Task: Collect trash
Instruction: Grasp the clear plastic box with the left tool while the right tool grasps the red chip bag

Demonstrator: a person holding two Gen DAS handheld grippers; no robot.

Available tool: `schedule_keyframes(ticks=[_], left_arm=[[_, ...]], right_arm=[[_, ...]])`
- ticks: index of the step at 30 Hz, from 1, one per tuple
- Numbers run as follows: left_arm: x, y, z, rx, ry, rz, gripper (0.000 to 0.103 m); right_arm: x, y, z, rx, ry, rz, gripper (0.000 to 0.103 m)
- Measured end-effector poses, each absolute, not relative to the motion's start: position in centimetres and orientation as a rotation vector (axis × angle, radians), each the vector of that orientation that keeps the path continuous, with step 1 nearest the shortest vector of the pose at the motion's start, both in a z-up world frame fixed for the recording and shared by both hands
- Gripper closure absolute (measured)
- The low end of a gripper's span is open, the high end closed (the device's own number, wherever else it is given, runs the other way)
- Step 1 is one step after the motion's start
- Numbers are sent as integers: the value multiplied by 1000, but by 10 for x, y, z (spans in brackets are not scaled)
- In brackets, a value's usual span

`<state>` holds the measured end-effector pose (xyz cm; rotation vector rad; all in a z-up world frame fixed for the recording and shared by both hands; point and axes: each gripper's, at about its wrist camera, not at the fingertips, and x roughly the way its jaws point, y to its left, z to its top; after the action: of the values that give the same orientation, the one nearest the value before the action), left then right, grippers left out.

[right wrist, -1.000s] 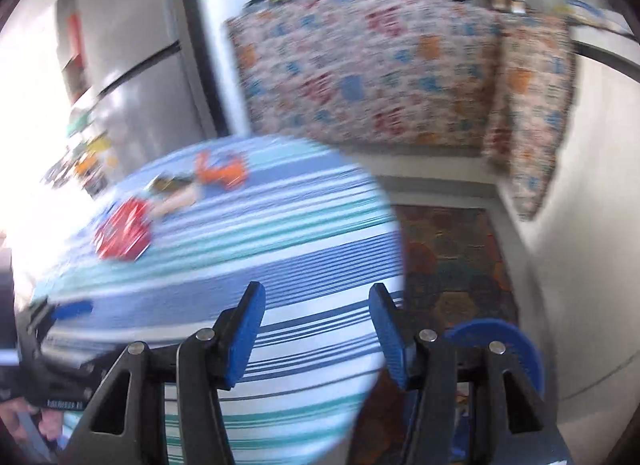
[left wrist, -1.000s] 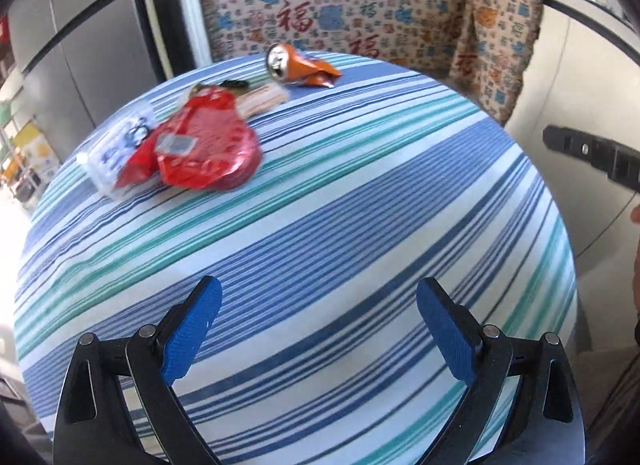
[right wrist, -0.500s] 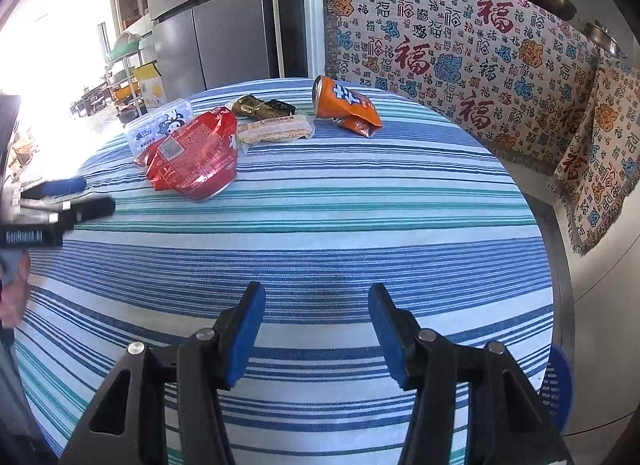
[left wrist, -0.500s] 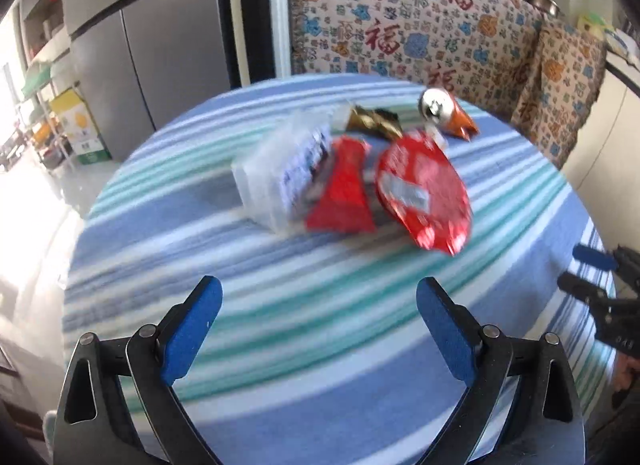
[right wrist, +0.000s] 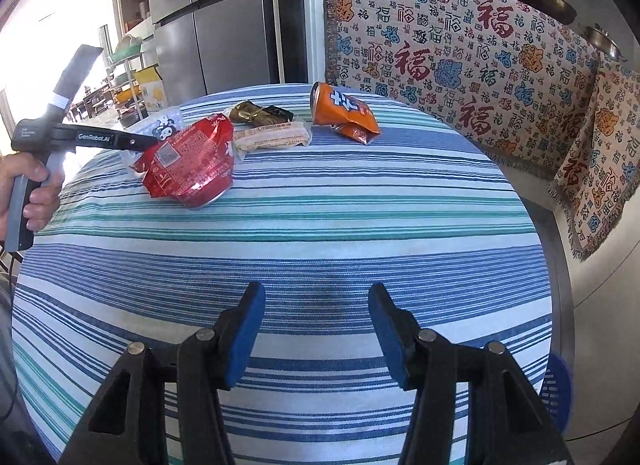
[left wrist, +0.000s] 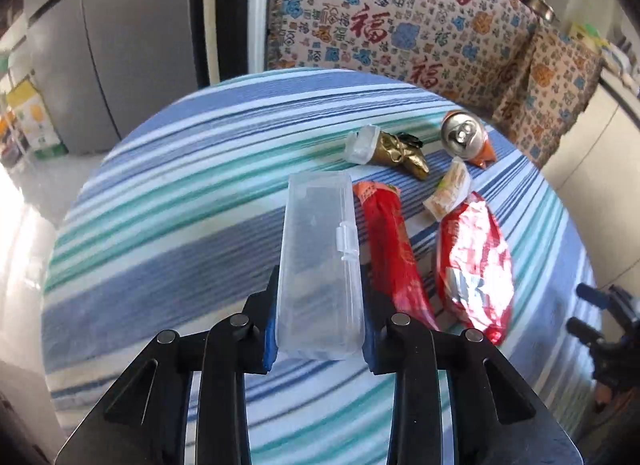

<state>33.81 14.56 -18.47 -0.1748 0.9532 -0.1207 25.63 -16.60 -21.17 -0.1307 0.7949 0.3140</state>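
Your round table [right wrist: 360,225], under a blue, teal and white striped cloth, fills both views. Only your right camera shows the fridge [right wrist: 224,25] behind it with the pans on the counter, and a blue bin [right wrist: 558,389] edge low at right beside the table.

Your left gripper [left wrist: 320,317] pinches the near end of a clear plastic box [left wrist: 320,265]; blue pads press on both long sides. Left view alone shows that grip. From your right view you only see the left tool's handle in your hand [right wrist: 28,189], and the box [right wrist: 164,125] peeks out behind the red bag.

Your right gripper [right wrist: 316,329] is spread wide with nothing between the pads, hovering over bare cloth at the near edge.

The rest of the trash sits at the far side:
- crumpled red bag [right wrist: 188,161], just right of the box
- long red wrapper [left wrist: 394,257] between box and bag, clear only in left view
- crushed orange can [right wrist: 340,111]
- beige wrapper [right wrist: 272,139]
- gold wrapper [left wrist: 398,151] with a small clear cap [left wrist: 362,143] touching it; cap in left view only
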Motion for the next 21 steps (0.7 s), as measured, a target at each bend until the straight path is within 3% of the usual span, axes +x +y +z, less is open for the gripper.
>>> schedule_keyframes(ticks=[6,9,12,16,19,21], left_arm=[[289,182,-192,-495,975,-139,68],[277,203,-203,-531,955,-47,41],[272,215,-207,-530,933,46,33],[275,207,-206,-453,917,73,23],[273,195,-204,-357,915,65,7],[271,189,-204,-322,918,29,5]], right_arm=[[253,-152,-208,-157,780,381,48],[250,-137,-212,-187,788,421,48],[248,-116,-216,-221,805,465,48],[262,-75,-226,-239,863,483,13],[286,-49,-230,-251,878,452,12],[304,-38,-225,-255,860,406,12]])
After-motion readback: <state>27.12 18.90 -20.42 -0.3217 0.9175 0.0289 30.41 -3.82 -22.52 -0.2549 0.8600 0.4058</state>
